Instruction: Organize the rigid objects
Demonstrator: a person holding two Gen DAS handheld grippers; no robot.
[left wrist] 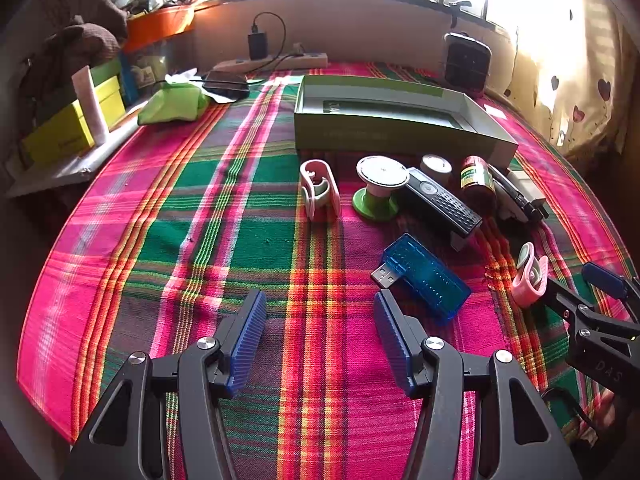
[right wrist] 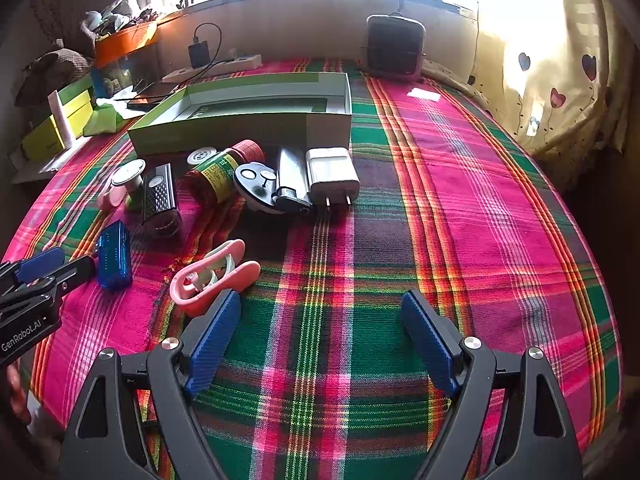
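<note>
An open green box lies on the plaid cloth. In front of it lie a pink cable winder, a green spool, a black remote, a brown bottle, a white charger and a black lighter. A blue USB dongle sits just beyond my left gripper, which is open and empty. My right gripper is open; its left fingertip rests beside a second pink winder.
A power strip with a plugged-in charger, a black speaker-like box and yellow boxes line the back and left edges. A curtain hangs at the right. Bare cloth stretches to the right of the objects.
</note>
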